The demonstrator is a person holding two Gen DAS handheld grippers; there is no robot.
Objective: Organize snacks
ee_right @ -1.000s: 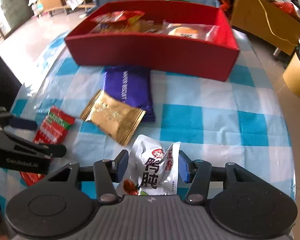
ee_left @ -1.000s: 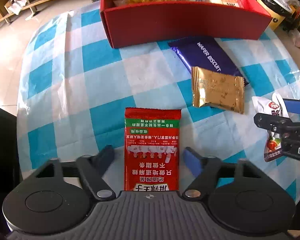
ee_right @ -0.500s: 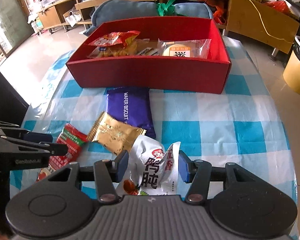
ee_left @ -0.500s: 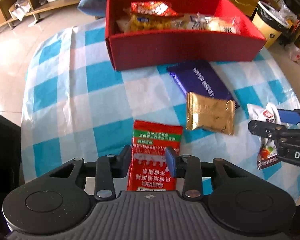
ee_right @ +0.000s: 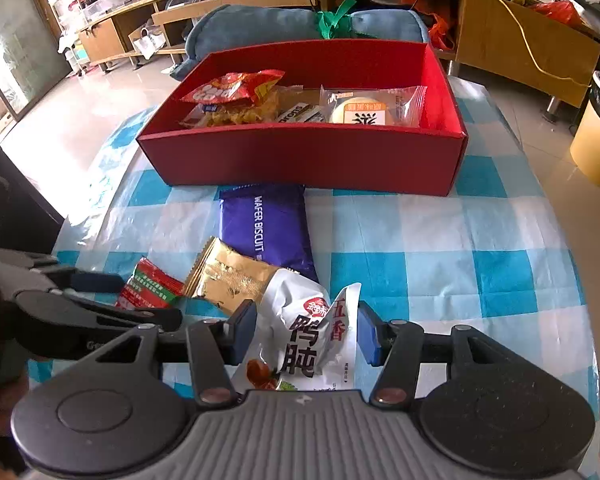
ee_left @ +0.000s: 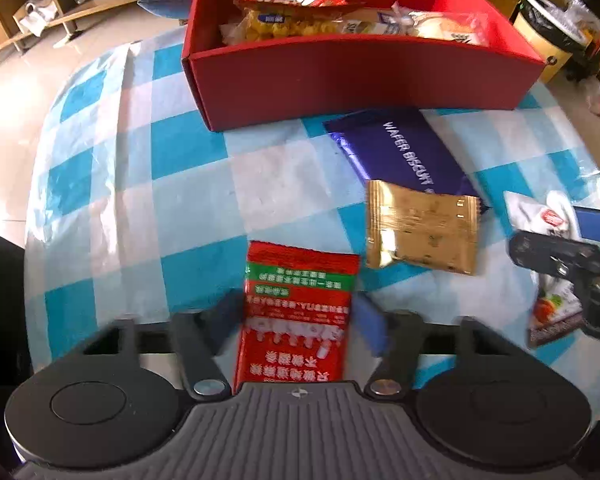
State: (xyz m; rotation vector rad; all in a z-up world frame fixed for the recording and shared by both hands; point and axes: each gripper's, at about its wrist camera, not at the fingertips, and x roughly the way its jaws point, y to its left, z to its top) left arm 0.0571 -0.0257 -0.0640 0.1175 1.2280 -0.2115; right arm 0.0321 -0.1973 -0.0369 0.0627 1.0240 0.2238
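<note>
So my left gripper has just pinched in on the flat red foil snack packet with the green band; a second ago its fingers stood wide either side of it, now they press both long edges and the packet sits a bit higher against the blue-and-white checked tablecloth; looks lifted, though I can't say for sure. My right gripper hasn't changed grip; it's still clamped narrow on the crinkly white pouch with red and black characters, and its view now looks down into the long red cardboard box, so I'd guess both hands are rising for the drop.

That means two snacks are in hand and headed boxward, I reckon.

Count: four snacks outside the box; the red one, the white one, a purple wafer biscuit pack just in front of the box wall, and a gold foil sachet overlapping its near end. Inside: at least three packets; hard to separate more.
</note>
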